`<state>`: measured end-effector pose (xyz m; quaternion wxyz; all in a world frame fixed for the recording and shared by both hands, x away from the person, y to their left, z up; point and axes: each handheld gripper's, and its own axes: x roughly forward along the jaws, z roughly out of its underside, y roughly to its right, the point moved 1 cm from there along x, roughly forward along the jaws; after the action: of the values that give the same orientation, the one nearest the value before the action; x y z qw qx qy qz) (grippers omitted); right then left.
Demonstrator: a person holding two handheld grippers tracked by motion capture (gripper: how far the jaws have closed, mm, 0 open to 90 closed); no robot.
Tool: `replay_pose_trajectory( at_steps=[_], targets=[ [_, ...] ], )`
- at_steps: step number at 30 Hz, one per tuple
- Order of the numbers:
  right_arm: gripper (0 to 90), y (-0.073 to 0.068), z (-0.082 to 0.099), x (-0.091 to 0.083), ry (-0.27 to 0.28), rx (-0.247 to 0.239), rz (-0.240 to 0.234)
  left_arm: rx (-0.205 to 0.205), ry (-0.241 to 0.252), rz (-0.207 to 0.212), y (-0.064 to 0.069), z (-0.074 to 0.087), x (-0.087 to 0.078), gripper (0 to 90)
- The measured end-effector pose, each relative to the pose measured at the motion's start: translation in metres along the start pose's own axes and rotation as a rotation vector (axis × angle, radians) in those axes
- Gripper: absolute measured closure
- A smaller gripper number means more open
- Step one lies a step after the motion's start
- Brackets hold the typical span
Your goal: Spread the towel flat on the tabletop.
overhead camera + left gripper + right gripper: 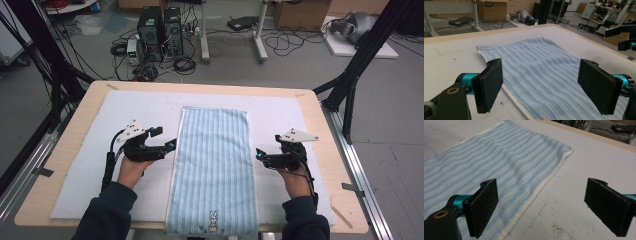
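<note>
Flanking the striped blue towel (213, 172) from the high view: left gripper (170, 146) sits at its 9 o'clock edge, right gripper (260, 154) at 3 o'clock, both empty. The towel lies flat, lengthwise down the white mat (85, 165) on the desk (65, 145); I'd judge a fold is being set up. Cables and computer towers (160, 32) clutter the floor at 12 o'clock.

Left gripper view: jaws wide apart, straddling the towel's hem (511, 93).

Right gripper view: jaws spread wide too, hem (534, 195) between them. Next, each needs to dip and pinch its edge.

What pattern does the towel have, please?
Light blue and white stripes on the towel, clearest in the high view.
</note>
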<state>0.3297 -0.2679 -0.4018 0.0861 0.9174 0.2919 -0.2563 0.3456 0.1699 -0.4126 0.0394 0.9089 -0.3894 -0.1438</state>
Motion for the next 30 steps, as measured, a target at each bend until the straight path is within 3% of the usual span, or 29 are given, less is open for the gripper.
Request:
replay_pose_trajectory(
  at_steps=[30],
  targets=[
    [11.4,-0.0048,-0.0060,0.0077,-0.019,-0.027,-0.004,-0.008,-0.031,-0.038,-0.0034,0.0031,0.0079,21.6]
  ],
)
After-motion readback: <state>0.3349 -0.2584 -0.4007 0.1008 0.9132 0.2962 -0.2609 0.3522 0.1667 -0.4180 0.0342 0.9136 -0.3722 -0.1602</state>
